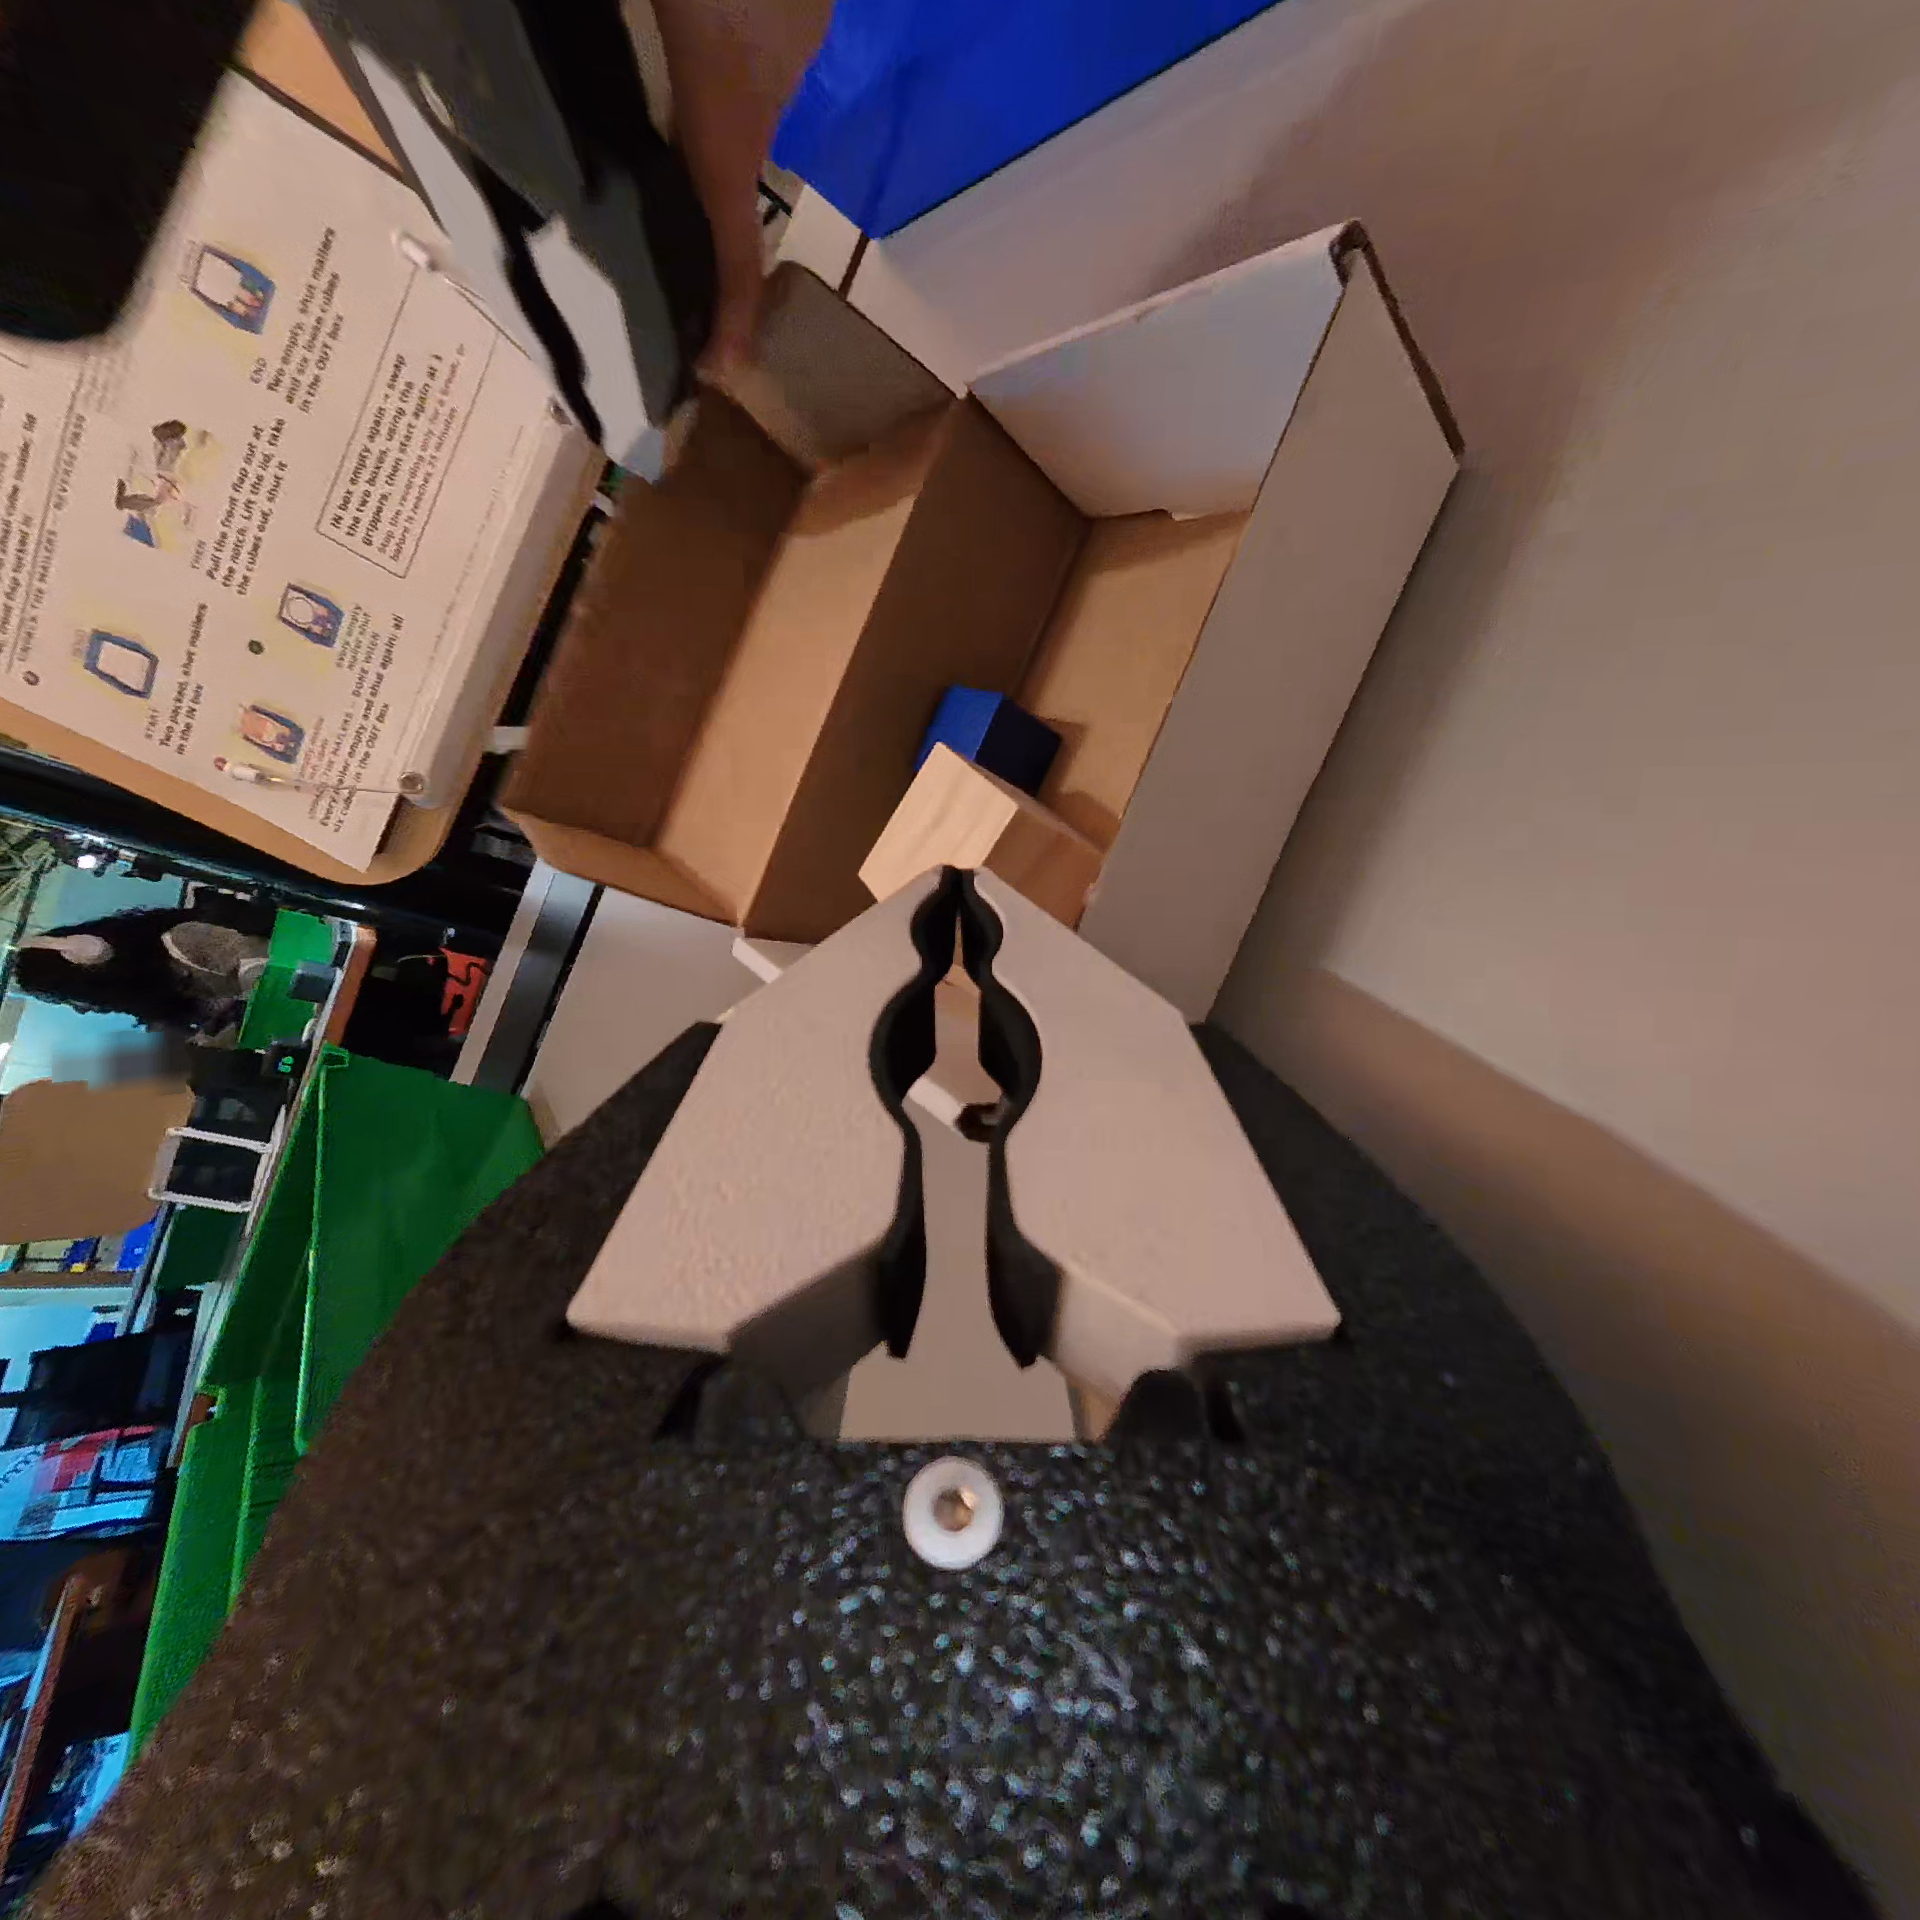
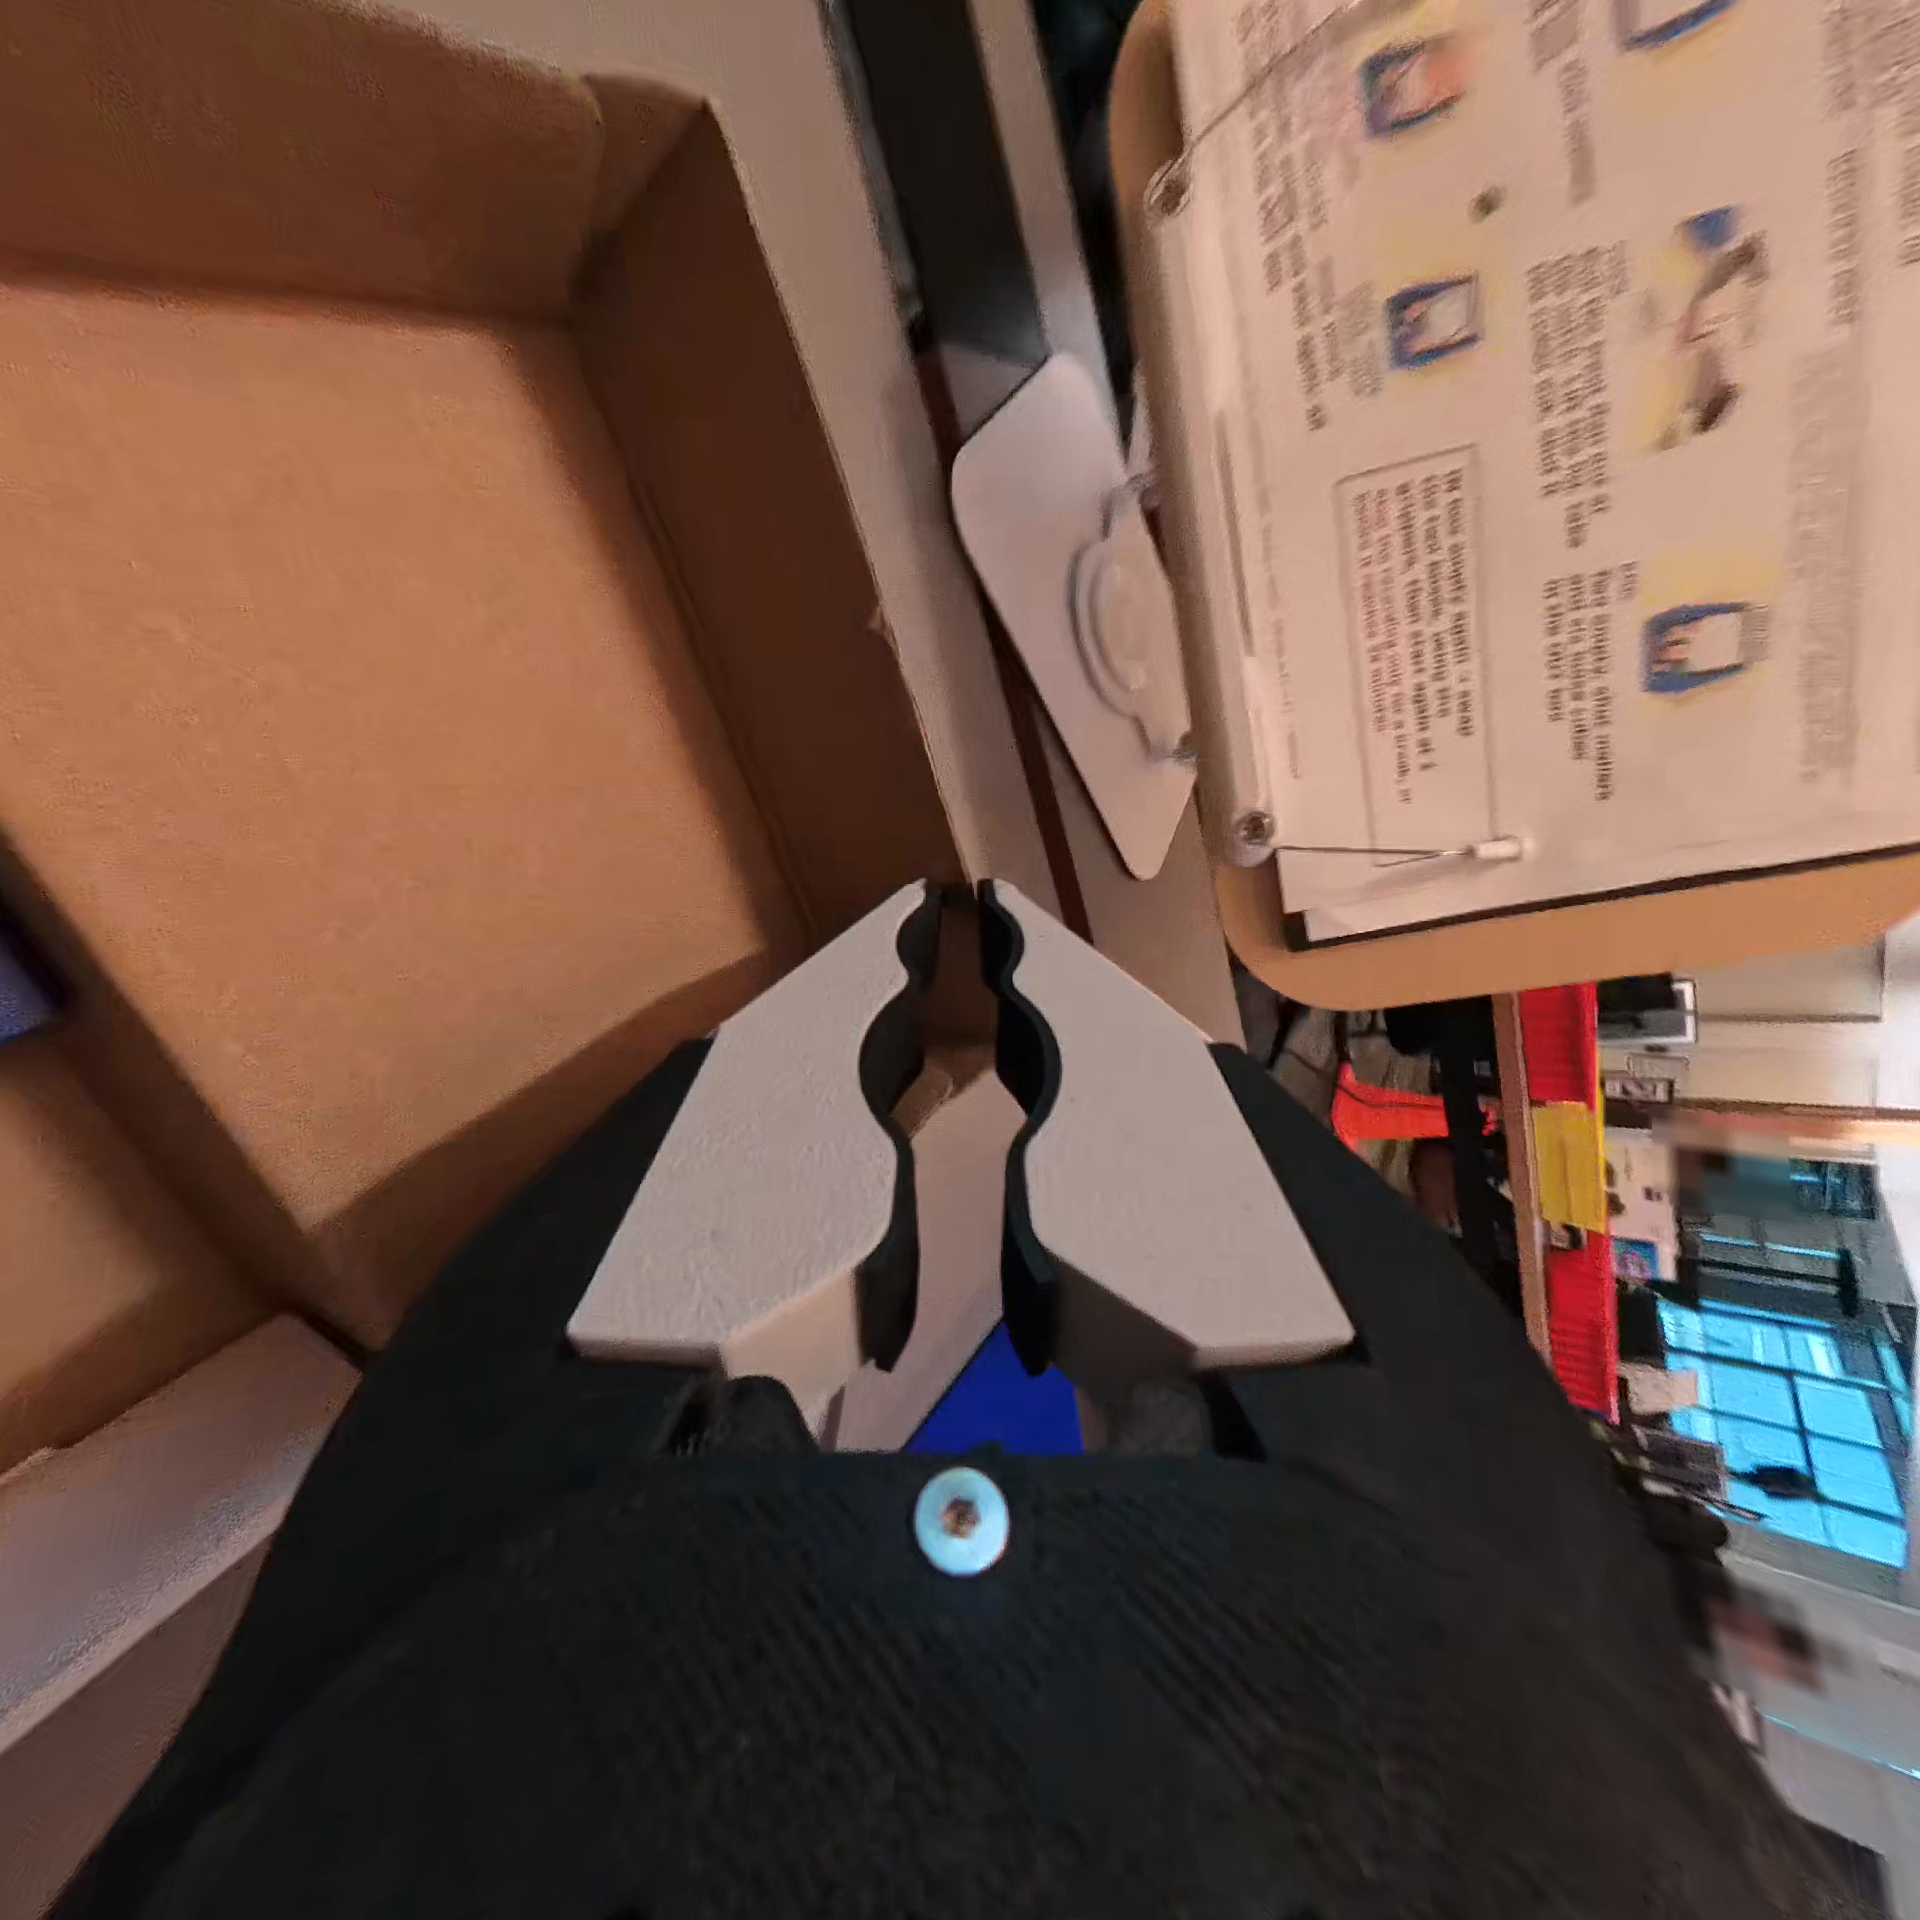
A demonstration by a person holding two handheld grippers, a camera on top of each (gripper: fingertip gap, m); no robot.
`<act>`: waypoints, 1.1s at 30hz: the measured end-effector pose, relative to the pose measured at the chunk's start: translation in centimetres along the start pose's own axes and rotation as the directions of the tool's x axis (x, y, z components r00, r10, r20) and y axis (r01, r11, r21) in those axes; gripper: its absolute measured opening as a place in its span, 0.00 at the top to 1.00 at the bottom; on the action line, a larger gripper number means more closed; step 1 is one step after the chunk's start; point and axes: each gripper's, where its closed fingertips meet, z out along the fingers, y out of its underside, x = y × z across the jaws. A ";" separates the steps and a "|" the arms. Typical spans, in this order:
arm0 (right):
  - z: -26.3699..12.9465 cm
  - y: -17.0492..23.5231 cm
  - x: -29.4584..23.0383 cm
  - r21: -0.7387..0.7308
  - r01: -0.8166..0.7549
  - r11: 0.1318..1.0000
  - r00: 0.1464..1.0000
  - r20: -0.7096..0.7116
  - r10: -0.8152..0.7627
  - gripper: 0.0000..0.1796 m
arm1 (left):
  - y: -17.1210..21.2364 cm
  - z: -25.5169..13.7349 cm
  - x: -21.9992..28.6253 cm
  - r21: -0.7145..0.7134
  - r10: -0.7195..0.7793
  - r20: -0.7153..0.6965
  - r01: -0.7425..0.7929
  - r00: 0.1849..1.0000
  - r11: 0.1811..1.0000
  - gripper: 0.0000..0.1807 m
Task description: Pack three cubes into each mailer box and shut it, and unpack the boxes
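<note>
My left gripper (image 1: 958,883) has its jaws nearly together on nothing, its tips just before the wooden cube (image 1: 951,821) and blue cube (image 1: 987,732) inside the open mailer box (image 1: 1340,582). My right gripper (image 2: 958,891), likewise nearly closed and empty, hovers at the box's brown wall (image 2: 717,436).

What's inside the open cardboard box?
Inside the open mailer box sit a blue cube and a pale wooden cube. The left gripper covers the near corner, so more could hide there.

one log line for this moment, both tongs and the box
mailer box: open | inside: blue cube, wooden cube | left tongs: shut, empty | right tongs: nearly shut, at box wall
</note>
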 end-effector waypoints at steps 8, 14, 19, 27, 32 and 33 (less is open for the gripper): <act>-0.6 -1.1 0.0 0.027 -0.091 0.995 0.994 0.067 0.089 0.90 | -0.4 -0.1 -0.1 0.037 -0.059 -0.013 0.059 0.998 0.998 1.00; -13.7 -7.5 -4.9 0.156 -0.309 0.938 0.720 0.682 0.124 0.49 | -0.7 0.0 -0.1 0.062 -0.091 -0.034 0.093 0.995 0.994 1.00; -13.9 -7.1 -8.6 0.080 -0.131 0.988 0.692 0.721 0.034 0.62 | -0.9 0.5 -0.5 0.075 -0.089 -0.026 0.091 0.996 0.993 1.00; -9.6 -6.5 -13.2 -0.086 -0.146 0.986 0.614 0.774 0.158 0.52 | -1.1 0.5 -1.2 0.152 -0.054 0.049 0.046 0.997 0.987 1.00; -9.6 -5.7 -13.2 -0.131 -0.156 0.979 0.582 0.789 0.198 0.53 | -1.4 -0.2 -1.2 0.219 0.002 0.058 -0.015 0.998 0.976 1.00; -9.5 -5.6 -13.1 -0.130 -0.163 0.978 0.582 0.788 0.202 0.53 | -1.5 -0.4 -1.5 0.222 0.023 0.092 -0.043 0.996 0.974 1.00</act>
